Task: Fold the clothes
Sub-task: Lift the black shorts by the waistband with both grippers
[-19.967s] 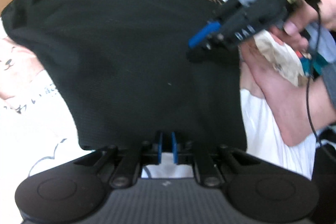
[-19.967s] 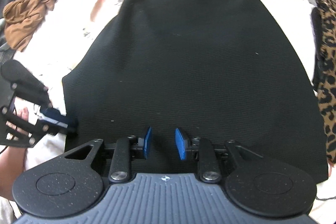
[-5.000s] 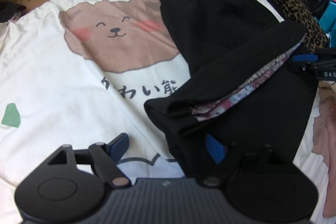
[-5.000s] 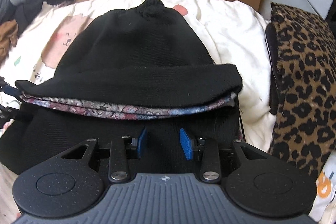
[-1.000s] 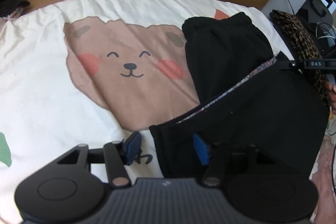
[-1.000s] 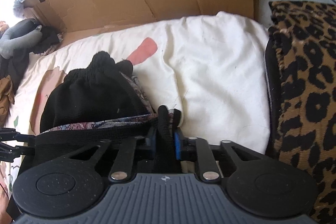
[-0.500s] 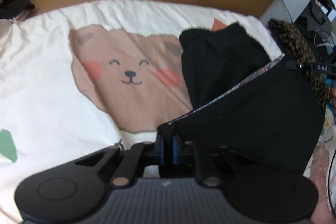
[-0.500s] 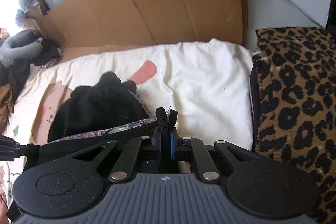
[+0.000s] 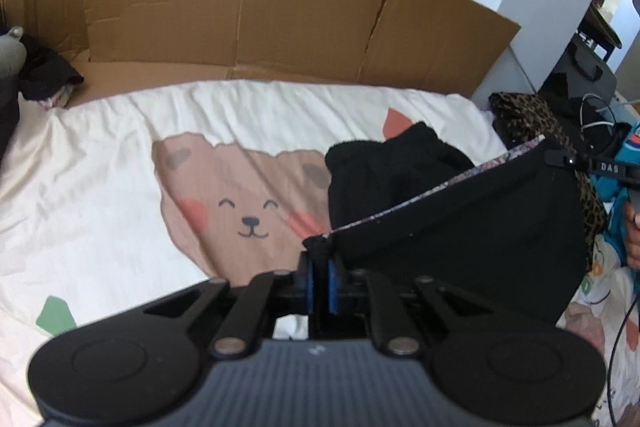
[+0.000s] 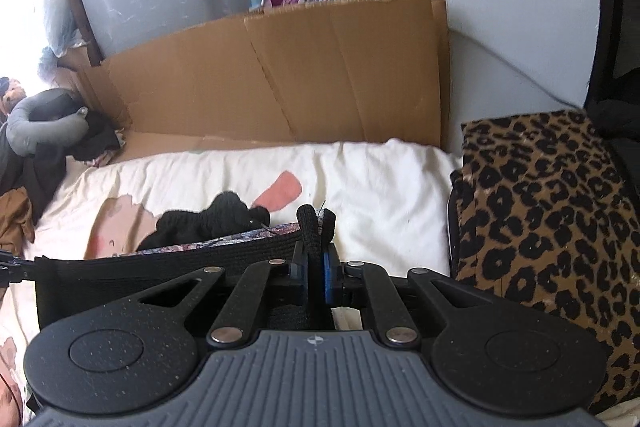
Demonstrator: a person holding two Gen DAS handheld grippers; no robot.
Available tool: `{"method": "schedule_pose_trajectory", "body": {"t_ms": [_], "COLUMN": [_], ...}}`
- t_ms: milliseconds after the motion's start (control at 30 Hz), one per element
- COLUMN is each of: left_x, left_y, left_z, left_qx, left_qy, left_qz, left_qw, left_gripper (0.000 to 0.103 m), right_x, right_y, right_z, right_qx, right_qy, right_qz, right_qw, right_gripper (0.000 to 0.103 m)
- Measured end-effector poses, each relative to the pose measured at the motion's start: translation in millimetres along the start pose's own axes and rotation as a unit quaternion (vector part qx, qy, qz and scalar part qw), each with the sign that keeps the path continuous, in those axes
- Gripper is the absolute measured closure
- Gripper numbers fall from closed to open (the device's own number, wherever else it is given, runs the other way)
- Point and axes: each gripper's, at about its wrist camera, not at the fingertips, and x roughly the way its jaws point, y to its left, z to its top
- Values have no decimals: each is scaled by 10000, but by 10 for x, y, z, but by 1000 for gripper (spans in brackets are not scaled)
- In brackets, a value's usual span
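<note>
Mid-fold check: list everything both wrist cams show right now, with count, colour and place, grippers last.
black garment: 1, black with patterned lining edge, lifted above the sheet, far end bunched on it
bear-print sheet: 1, cream with a brown bear, covering the bed
cardboard panels: several, brown, upright behind the bed
leopard-print fabric: 1, tan and black, right of the sheet
grey neck pillow: 1, grey, on dark clothes at far left
brown garment: 1, left edge
left gripper: shut on the garment's near corner
right gripper: shut on the opposite corner
</note>
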Motion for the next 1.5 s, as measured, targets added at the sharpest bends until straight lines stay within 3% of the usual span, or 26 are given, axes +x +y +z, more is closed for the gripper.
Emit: {"method": "schedule_pose_trajectory", "body": {"t_ms": [167,567,1500], "left_x": [-23,-38,612], "left_y": [43,67,324], "left_z": [85,400,596], "left_qx": [-168,-6,5], "left_qy": [-73,-391,-50], "left_qz": [30,227,130], "left_qw": [9998,9990,9999], "left_gripper": [96,96,96], "right_x": [-23,-18,822], "right_y": [49,129,-6], "right_z": [39,277,458], "right_qx": [174,71,-140], "right_qy": [-133,-434,314], "right_qz": [-56,6,-388], "right_qw": [9997,9990,9987], "right_gripper": [97,97,97]}}
